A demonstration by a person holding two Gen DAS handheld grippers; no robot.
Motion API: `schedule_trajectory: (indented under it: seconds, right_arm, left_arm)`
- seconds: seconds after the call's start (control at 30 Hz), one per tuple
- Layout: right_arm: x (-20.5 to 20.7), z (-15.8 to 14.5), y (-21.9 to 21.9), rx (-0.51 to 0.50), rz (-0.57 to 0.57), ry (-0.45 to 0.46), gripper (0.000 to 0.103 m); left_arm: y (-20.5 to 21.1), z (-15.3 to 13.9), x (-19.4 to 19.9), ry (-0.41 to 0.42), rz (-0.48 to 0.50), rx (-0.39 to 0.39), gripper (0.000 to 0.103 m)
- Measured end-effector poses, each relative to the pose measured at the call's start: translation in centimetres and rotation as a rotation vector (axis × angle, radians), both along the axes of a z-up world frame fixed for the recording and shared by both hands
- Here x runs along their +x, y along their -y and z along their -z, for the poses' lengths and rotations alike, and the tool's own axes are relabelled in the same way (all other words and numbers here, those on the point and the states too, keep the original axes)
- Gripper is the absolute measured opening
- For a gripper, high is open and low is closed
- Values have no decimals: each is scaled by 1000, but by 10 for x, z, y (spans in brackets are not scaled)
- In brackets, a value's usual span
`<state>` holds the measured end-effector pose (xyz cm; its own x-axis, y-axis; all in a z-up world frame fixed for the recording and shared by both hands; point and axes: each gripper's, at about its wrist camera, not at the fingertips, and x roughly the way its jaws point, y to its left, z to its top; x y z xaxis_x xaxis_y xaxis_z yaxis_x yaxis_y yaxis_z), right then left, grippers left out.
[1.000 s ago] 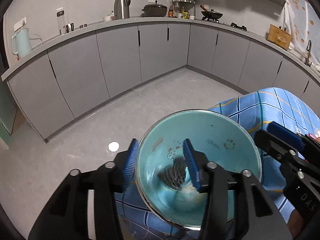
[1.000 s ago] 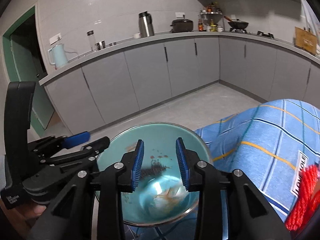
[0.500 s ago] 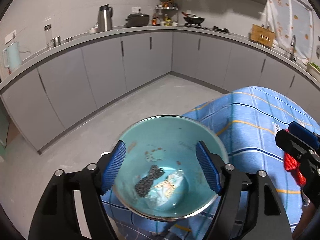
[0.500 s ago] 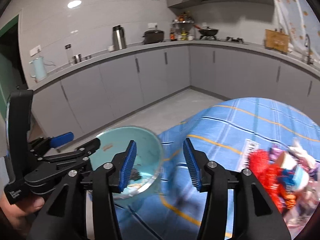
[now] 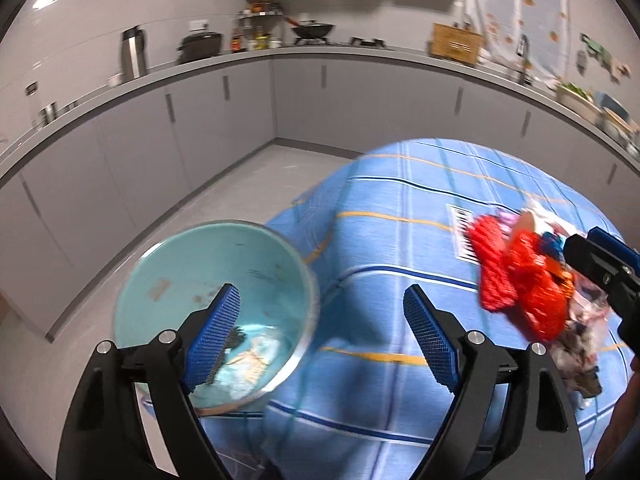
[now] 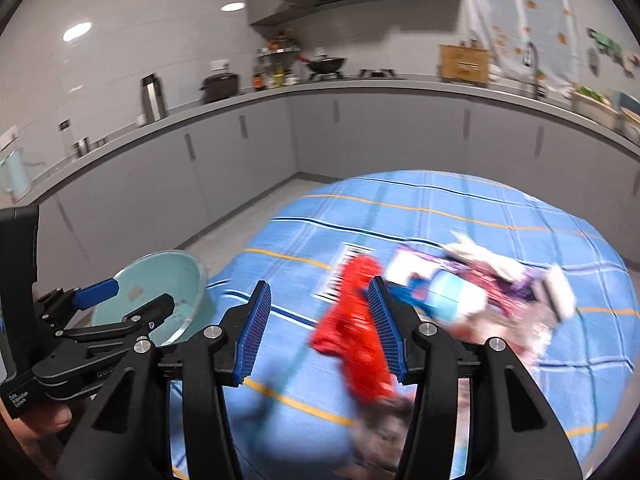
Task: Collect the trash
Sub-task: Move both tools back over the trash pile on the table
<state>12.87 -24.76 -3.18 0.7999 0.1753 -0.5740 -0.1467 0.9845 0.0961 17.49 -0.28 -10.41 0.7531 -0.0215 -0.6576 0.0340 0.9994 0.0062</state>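
A teal bowl (image 5: 208, 280) with crumpled paper and dark scraps inside sits at the left edge of the blue checked tablecloth (image 5: 400, 208). A pile of trash with red wrappers (image 5: 516, 280) lies on the cloth to the right. My left gripper (image 5: 320, 336) is open and empty, its left finger over the bowl. My right gripper (image 6: 318, 328) is open and empty, just left of the red wrappers (image 6: 356, 320), which are blurred. The bowl also shows in the right wrist view (image 6: 160, 280).
Grey kitchen cabinets (image 5: 200, 128) curve around the room behind a grey floor (image 5: 240, 188). The counter holds a thermos (image 5: 132, 56), a pot, a wok and a wooden knife block (image 5: 456, 46). A teal kettle (image 6: 12, 172) stands at far left.
Both grippers swung right, away from the bowl toward the trash pile. The left gripper released the bowl rim and opened wide; the right one opened wider too.
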Motion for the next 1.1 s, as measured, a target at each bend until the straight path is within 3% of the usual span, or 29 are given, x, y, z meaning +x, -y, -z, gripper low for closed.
schedule_trajectory:
  seconds: [0.3,0.5,1.1]
  right_arm:
    - [-26,2,61,-11,149,1,56]
    - [-39,1,89,-22,225,3,59]
    - [-66,25,138,-27,372,-51,63]
  left_arm:
    - [49,-2,-3,3,111,1,84]
    - [77,-8,-9,20,192,0,91]
    - [148,-3,-21,21,369,11,91]
